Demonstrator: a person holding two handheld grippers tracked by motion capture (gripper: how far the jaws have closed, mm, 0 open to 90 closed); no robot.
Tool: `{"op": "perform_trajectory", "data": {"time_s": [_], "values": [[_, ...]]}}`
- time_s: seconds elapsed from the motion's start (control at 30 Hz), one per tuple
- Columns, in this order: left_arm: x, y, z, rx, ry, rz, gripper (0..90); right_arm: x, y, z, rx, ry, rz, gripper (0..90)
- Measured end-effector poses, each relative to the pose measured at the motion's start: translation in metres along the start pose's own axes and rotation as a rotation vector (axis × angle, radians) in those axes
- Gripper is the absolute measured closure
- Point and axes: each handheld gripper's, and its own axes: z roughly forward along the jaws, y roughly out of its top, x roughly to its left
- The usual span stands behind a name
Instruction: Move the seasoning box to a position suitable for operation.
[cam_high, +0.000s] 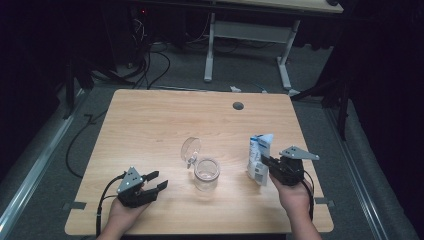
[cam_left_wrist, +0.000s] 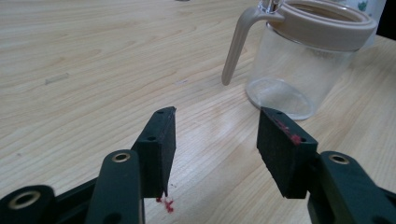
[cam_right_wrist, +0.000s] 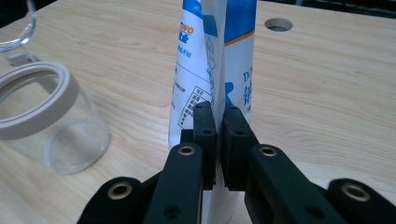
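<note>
A clear glass jar (cam_high: 206, 174) with a beige rim and a handle stands near the middle of the wooden table, its clear lid (cam_high: 191, 148) flipped open behind it. A white and blue pouch (cam_high: 259, 159) stands upright to its right. My right gripper (cam_high: 266, 164) is shut on the pouch (cam_right_wrist: 219, 65), pinching a fold of it between both pads. My left gripper (cam_high: 159, 180) rests low at the front left, open, with nothing between its fingers (cam_left_wrist: 159, 144). The jar (cam_left_wrist: 306, 60) is ahead of it and to the right.
A round cable hole (cam_high: 238, 105) sits near the table's far edge. Another desk's white legs (cam_high: 210, 47) stand on the carpet beyond. Bare wood (cam_high: 145, 125) spreads across the left and far parts of the table.
</note>
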Motion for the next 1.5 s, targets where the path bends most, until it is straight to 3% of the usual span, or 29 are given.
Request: {"op": "perform_trajectory", "data": {"time_s": [0.53,0.93,1.2,1.5], "values": [[-0.006,-0.002,0.003,0.006,-0.010,0.039,49.0,0.022,0.014,-0.006,0.105,0.087,-0.107,86.5],[-0.012,0.000,0.003,-0.006,-0.016,0.069,48.3,0.029,0.020,-0.008,0.188,0.111,-0.135,86.7],[-0.015,0.001,0.003,-0.013,-0.030,0.080,47.8,0.035,0.028,-0.009,0.244,0.125,-0.198,87.0],[-0.017,0.002,0.004,-0.017,-0.040,0.079,44.1,0.043,0.032,-0.010,0.295,0.152,-0.226,87.2]]}}
